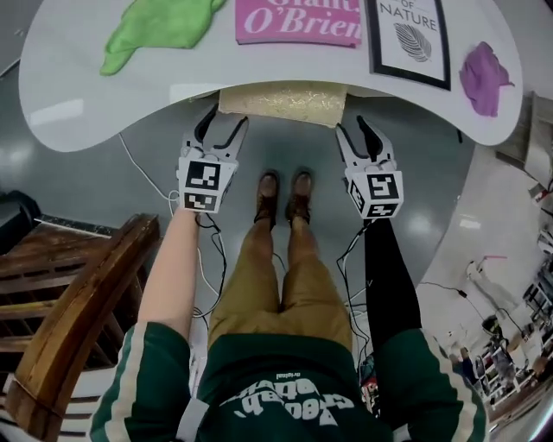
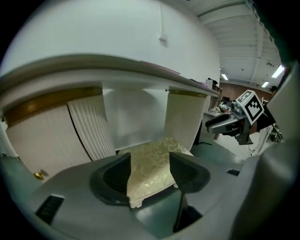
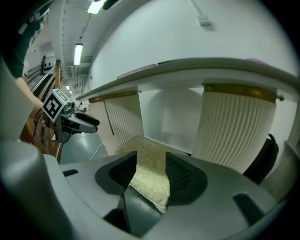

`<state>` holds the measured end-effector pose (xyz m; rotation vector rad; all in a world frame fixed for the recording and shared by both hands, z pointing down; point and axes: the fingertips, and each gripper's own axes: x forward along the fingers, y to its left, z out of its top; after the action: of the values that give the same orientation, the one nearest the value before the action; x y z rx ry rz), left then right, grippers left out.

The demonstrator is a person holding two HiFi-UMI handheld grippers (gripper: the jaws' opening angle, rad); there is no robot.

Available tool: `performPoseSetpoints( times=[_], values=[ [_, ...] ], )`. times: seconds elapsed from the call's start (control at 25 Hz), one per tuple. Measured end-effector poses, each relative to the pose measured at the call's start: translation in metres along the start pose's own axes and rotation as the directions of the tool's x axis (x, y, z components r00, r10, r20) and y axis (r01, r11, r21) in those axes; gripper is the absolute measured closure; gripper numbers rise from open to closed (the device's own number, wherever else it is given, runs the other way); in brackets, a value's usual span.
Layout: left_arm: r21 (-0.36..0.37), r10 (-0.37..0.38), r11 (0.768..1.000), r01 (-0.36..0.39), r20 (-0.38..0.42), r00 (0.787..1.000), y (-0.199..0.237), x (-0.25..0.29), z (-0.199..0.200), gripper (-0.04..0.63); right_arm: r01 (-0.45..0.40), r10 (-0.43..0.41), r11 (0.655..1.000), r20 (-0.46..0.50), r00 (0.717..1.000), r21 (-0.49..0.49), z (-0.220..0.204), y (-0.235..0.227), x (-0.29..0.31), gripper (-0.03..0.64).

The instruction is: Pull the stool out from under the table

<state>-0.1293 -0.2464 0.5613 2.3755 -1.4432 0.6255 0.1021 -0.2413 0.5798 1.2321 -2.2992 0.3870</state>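
Observation:
The stool's cream-and-gold cushion [image 1: 282, 104] pokes out from under the near edge of the white table [image 1: 78, 95]. My left gripper [image 1: 223, 128] is at the cushion's left corner and my right gripper [image 1: 352, 131] at its right corner, both below the tabletop. In the left gripper view the left gripper [image 2: 150, 161] stands open, with the cushion's corner [image 2: 152, 176] showing in the gap and the pads not pressing on it. The right gripper [image 3: 151, 161] is open too, with the cushion [image 3: 150, 180] in its gap. The stool's legs are hidden.
On the tabletop lie a green cloth [image 1: 160, 26], a pink book [image 1: 298, 22], a black-framed print [image 1: 408, 34] and a purple cloth [image 1: 484, 78]. A wooden chair [image 1: 69, 293] stands at the left. Cables [image 1: 143, 168] run over the floor. Ribbed table supports [image 2: 91, 126] flank the stool.

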Motion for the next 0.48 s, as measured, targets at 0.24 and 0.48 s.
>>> performPoseSetpoints(
  times=[0.24,0.48],
  values=[
    [-0.127,-0.082,0.99,0.068,-0.104,0.991,0.023,0.039,-0.071,0.261,-0.025,0.037,0.993,-0.104,0.994,0.118,-0.068,-0.013,0.051,0.313],
    [-0.2,-0.127,0.976,0.09,-0.181,0.975,0.047,0.08,-0.115,0.238,-0.046,0.088,0.954,-0.131,0.988,0.295,-0.124,-0.027,0.089,0.2]
  ],
)
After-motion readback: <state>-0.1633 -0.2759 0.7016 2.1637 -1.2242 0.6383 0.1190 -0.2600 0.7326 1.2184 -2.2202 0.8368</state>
